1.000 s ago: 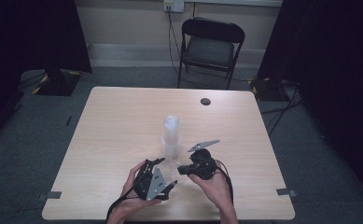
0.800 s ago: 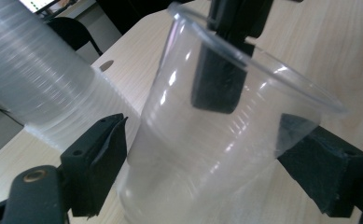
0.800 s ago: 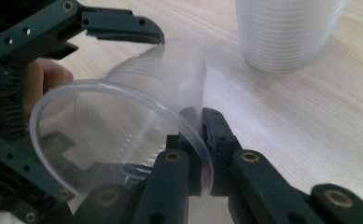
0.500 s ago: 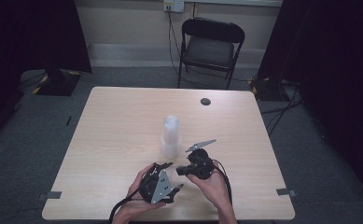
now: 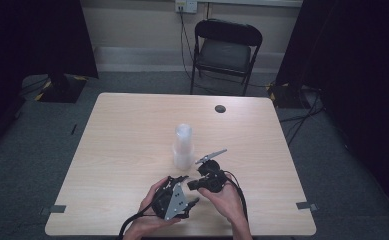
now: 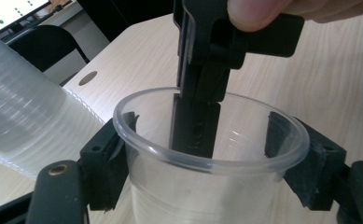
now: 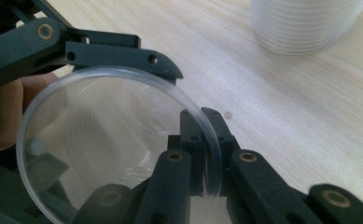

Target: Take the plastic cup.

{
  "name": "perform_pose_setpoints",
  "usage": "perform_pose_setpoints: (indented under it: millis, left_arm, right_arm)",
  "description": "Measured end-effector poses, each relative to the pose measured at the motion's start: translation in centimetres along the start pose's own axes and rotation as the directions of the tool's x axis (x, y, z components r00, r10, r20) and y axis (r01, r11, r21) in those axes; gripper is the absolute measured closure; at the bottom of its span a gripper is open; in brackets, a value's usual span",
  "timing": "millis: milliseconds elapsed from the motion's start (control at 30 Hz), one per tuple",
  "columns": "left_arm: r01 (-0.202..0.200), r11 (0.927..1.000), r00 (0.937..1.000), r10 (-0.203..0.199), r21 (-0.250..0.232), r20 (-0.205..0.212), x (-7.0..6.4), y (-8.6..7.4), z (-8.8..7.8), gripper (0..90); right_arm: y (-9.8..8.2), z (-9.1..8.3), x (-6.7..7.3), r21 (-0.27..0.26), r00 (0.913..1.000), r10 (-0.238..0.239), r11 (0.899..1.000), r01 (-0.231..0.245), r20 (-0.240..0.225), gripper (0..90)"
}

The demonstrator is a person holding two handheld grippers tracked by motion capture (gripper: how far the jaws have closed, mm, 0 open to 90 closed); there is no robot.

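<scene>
a pale wooden table [image 5: 132,150] stands before a black folding chair [image 5: 225,47]. lower centre, the left gripper [image 6: 207,154] clamps a clear plastic cup [image 6: 202,186]; the right gripper [image 7: 202,154], since moved closer, pinches its rim. a handover or separation from the translucent cup stack [image 5: 183,146] looks underway.

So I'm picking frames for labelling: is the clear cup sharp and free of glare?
Left gripper view: cup rim crisp, cup stack soft. Right gripper view: rim sharp, faint sheen on its wall, stack blurred. High view: the held cup is too small to judge.
</scene>
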State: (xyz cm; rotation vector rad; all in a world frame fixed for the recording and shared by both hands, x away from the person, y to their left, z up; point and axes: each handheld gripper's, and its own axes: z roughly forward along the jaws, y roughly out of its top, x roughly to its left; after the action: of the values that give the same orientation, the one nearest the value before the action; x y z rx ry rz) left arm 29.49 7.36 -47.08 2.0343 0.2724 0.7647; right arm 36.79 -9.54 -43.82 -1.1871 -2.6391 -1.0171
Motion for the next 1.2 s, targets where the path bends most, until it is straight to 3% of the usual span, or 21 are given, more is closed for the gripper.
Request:
perform_pose_setpoints:
  millis: [167,200,733,1000,1100,1200]
  left_arm:
    - [0.016,0.9998,0.9999,-0.016,-0.009,0.004,0.1,0.0,0.0,26.6]
    - [0.034,0.9994,0.9994,-0.034,-0.011,0.007,0.1,0.0,0.0,26.7]
    - [0.102,0.9942,0.9946,-0.102,-0.036,-0.018,1.1,-0.1,-0.5,28.6]
    - [0.167,0.984,0.9858,-0.168,-0.062,-0.005,1.6,-0.2,-0.6,28.6]
    - [0.174,0.9829,0.9845,-0.175,-0.06,-0.01,1.8,-0.3,-0.6,28.6]
    - [0.206,0.9763,0.9783,-0.207,-0.066,-0.006,1.9,-0.4,-0.6,28.6]
  right_arm:
    - [0.0,0.0,0.1,0.004,1.0,-0.003,1.0,0.003,0.005,87.4]
    - [0.0,0.0,0.1,0.003,0.9999,-0.004,1.0,0.004,0.009,87.1]
    - [-0.4,-0.7,0.2,-0.11,0.9999,-0.014,0.994,0.013,-0.006,78.1]
    - [-0.5,-1.4,0.1,-0.183,0.9998,-0.017,0.983,0.015,-0.008,75.4]
    - [-0.5,-1.5,0.1,-0.204,0.9998,-0.02,0.979,0.019,-0.006,73.7]
    - [-0.6,-1.7,0.2,-0.224,0.9997,-0.023,0.974,0.021,-0.006,71.5]
